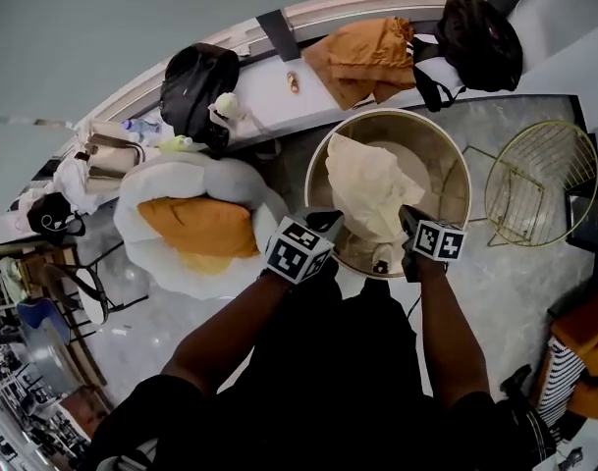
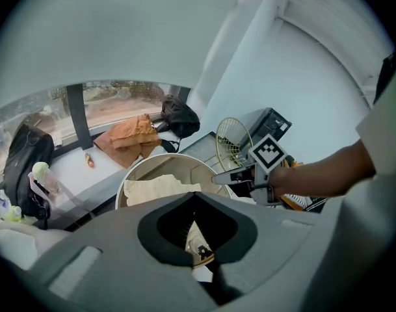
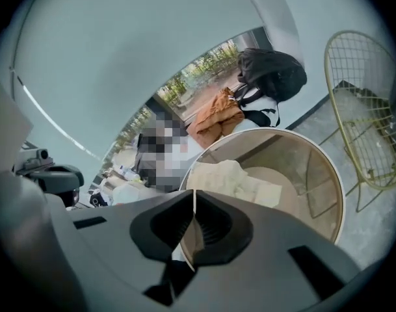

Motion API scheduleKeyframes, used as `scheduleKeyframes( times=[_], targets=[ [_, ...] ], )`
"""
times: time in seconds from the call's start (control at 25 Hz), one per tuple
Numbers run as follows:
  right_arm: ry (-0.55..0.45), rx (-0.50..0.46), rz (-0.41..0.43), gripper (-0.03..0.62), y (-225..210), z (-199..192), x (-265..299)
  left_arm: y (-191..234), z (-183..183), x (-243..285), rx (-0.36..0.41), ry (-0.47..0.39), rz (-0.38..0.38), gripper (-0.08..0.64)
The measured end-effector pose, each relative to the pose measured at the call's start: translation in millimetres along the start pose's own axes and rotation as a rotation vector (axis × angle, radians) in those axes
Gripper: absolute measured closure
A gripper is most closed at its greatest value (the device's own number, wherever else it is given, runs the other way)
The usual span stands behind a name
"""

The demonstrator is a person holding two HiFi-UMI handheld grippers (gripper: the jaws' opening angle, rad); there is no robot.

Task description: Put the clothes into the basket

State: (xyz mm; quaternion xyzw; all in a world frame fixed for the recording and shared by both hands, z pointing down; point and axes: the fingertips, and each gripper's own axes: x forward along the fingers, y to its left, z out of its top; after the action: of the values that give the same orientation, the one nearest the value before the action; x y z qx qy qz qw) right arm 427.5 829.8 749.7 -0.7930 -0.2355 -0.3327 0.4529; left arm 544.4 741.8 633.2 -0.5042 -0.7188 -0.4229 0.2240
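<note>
Cream garment [image 1: 367,189] is draping into the round basket [image 1: 387,113] at centre frame. The left gripper [image 1: 328,224] and right gripper [image 1: 408,219] are pinching its near edge, both pairs of fingers clamping narrow on the cloth. Beyond, orange clothes [image 1: 362,57] are lying on the counter [image 1: 269,91] along the top, just beside a black bag [image 1: 480,37].
</note>
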Motion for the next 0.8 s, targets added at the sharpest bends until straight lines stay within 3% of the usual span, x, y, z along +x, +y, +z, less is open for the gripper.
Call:
scheduleKeyframes(
  times=[0.2, 0.44, 0.68, 0.8],
  targets=[
    [0.040, 0.043, -0.091, 0.573, -46.8, 3.5, 55.3, 31.7, -4.6, 20.5, 0.012, 0.052, -0.027, 0.558],
    [0.104, 0.007, -0.127, 0.477, -74.1, 3.4, 111.5, 49.8, -20.8, 35.0, 0.054, 0.126, -0.046, 0.558],
    [0.180, -0.028, -0.169, 0.426, -99.9, -0.3, 151.7, 59.1, -32.3, 42.8, 0.012, 0.145, -0.044, 0.558],
    [0.204, 0.006, -0.183, 0.399, -114.2, -2.8, 163.3, 65.1, -35.4, 38.4, -0.010, 0.143, -0.032, 0.560]
  ],
)
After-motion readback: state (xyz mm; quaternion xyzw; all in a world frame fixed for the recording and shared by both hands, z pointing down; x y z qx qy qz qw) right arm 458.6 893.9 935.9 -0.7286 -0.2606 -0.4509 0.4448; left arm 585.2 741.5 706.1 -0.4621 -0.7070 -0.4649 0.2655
